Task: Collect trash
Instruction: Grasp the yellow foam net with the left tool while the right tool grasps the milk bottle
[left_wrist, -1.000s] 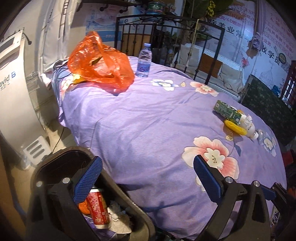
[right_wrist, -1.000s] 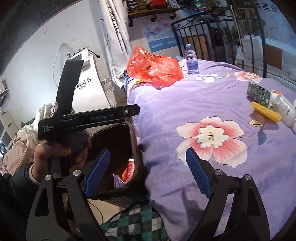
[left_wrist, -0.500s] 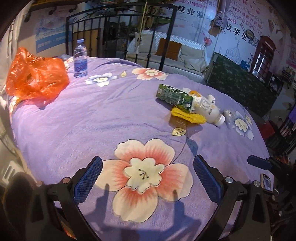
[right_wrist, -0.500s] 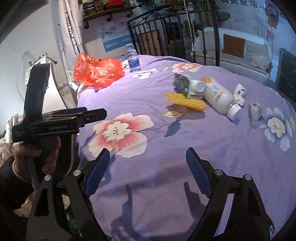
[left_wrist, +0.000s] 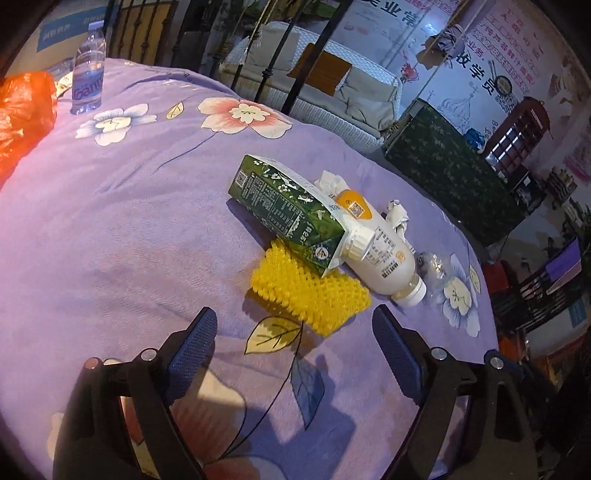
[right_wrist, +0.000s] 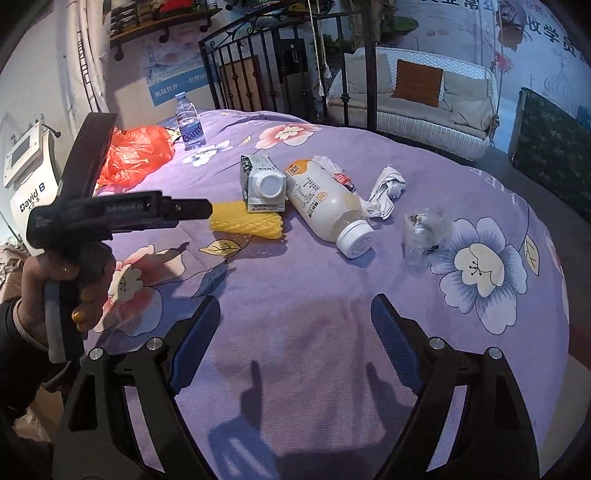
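— Where do things stand on the purple floral bedspread (left_wrist: 122, 236)?

— I have both claws over the bed, facing the litter pile. My left claw (left_wrist: 293, 350) is open with nothing between its pads; its jaws have just been closing a little. It sits just short of the yellow foam fruit net (left_wrist: 310, 291). My right claw (right_wrist: 295, 334) is wide open and empty too, over bare cloth, with the pile well ahead of it.

— What is in the pile?

— A green drink carton (left_wrist: 284, 206) lies on its side, its end resting on the net. A white milk-drink bottle (right_wrist: 327, 201) lies against the carton. Beside the bottle sits a crumpled tissue (right_wrist: 386, 190), and near that some clear crumpled plastic (right_wrist: 424, 230). An upright water bottle (right_wrist: 189, 125) and an orange plastic bag (right_wrist: 135, 155) sit at the far end of the bed.

— Which step is this?

— The approach, I judge: nothing is gripped yet. The net looks like the left claw's nearest pick. Next I should bring the pads down on either side of it and squeeze gently, since foam mesh will likely flatten and the carton on it may shift.
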